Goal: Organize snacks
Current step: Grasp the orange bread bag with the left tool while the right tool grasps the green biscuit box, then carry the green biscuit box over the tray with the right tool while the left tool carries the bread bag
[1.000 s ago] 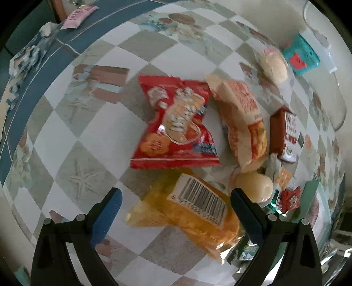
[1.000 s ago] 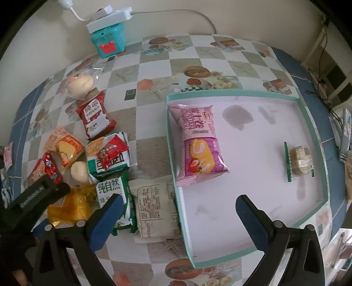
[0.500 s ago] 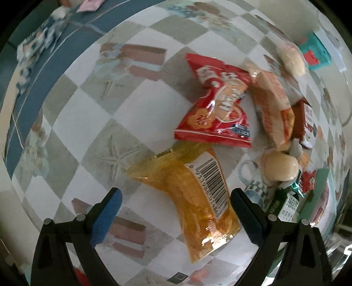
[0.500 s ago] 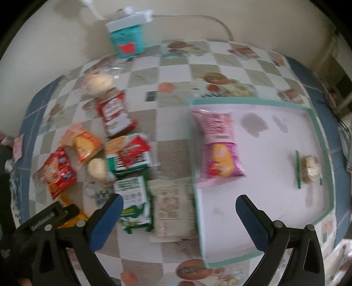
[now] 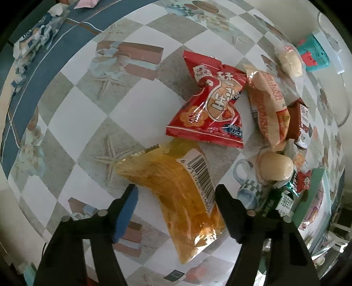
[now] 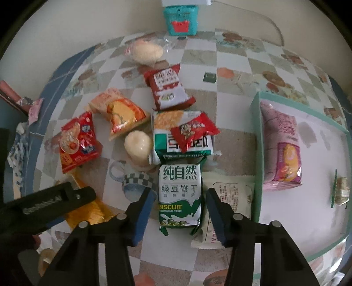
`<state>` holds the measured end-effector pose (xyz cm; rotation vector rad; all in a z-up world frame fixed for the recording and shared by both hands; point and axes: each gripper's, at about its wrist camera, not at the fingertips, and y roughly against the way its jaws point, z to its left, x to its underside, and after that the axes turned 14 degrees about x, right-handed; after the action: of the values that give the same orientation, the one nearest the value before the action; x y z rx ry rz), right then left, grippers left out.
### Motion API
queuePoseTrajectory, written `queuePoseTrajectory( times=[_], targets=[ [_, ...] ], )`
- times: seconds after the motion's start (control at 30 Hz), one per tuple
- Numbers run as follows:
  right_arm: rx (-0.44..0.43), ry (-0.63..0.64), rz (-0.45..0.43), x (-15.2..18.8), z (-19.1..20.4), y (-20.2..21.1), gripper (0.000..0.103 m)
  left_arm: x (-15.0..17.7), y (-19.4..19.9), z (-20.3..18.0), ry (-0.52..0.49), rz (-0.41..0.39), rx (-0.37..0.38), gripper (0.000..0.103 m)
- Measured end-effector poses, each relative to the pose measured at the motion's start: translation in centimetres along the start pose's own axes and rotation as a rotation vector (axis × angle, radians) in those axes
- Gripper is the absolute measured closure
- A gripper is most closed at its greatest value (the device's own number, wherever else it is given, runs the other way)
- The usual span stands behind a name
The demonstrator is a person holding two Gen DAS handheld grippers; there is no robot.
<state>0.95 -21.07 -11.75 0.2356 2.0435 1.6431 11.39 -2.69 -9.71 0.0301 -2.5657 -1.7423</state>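
In the left wrist view my left gripper (image 5: 176, 194) is open, its jaws astride the yellow snack bag (image 5: 176, 189) on the table, not pressing it. Beyond lie a red peanut bag (image 5: 211, 103) and an orange packet (image 5: 268, 103). In the right wrist view my right gripper (image 6: 179, 195) is open, its jaws either side of the green-and-white biscuit pack (image 6: 179, 193). A white packet (image 6: 231, 204) lies beside it. The teal-rimmed tray (image 6: 256, 154) on the right holds a pink snack bag (image 6: 281, 151) and a small wrapped biscuit (image 6: 342, 191).
A pile of snacks sits left of the tray: a round bun (image 6: 138, 145), a brown-red pack (image 6: 167, 88), a small red packet (image 6: 193, 129), a wrapped bun (image 6: 147, 51). A teal box (image 6: 180, 19) stands at the wall. The left gripper's arm (image 6: 44, 204) shows at lower left.
Both grippers have narrowed. The left one has come down around the yellow bag. The right one has swung left from the tray and down around the green biscuit pack.
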Motion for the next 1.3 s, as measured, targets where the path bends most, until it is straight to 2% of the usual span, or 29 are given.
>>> queuePoseTrajectory(
  times=[0.2,0.37,0.43,0.47,0.53,0.57,0.67,0.87,1.13,1.3],
  targets=[
    [-0.017,0.061,0.007,0.3,1.5,-0.4,0.055,0.0,-0.7,-1.2,-0.011,0.002,-0.020,0.031],
    [0.045,0.100,0.007,0.6,2.8,-1.4,0.058,-0.5,-1.5,-1.6,-0.014,-0.004,-0.048,0.031],
    [0.075,0.126,-0.022,0.8,3.3,-1.4,0.059,-0.6,-1.7,-1.7,-0.017,-0.008,-0.060,0.031],
    [0.077,0.128,-0.027,0.8,3.4,-1.3,0.060,-0.6,-1.8,-1.9,-0.021,-0.011,-0.070,0.032],
    [0.075,0.124,-0.026,0.9,3.3,-1.3,0.060,-0.7,-2.0,-2.1,-0.036,-0.022,-0.090,0.044],
    [0.075,0.122,-0.022,0.9,3.3,-1.3,0.060,-0.7,-2.0,-2.3,-0.042,-0.028,-0.101,0.045],
    [0.068,0.112,-0.023,0.8,3.1,-0.9,0.060,-0.8,-1.8,-2.6,-0.037,-0.026,-0.083,0.050],
    [0.025,0.059,-0.015,0.6,1.7,1.0,0.060,-0.7,0.1,-3.0,-0.042,-0.066,-0.050,0.052],
    [-0.056,-0.034,-0.077,0.0,-1.4,5.0,0.060,0.1,4.2,-3.8,-0.049,-0.149,0.016,0.052],
    [-0.035,-0.093,-0.104,0.0,-3.7,7.4,0.061,1.0,6.7,-5.0,-0.084,-0.208,0.051,0.053]
  ],
)
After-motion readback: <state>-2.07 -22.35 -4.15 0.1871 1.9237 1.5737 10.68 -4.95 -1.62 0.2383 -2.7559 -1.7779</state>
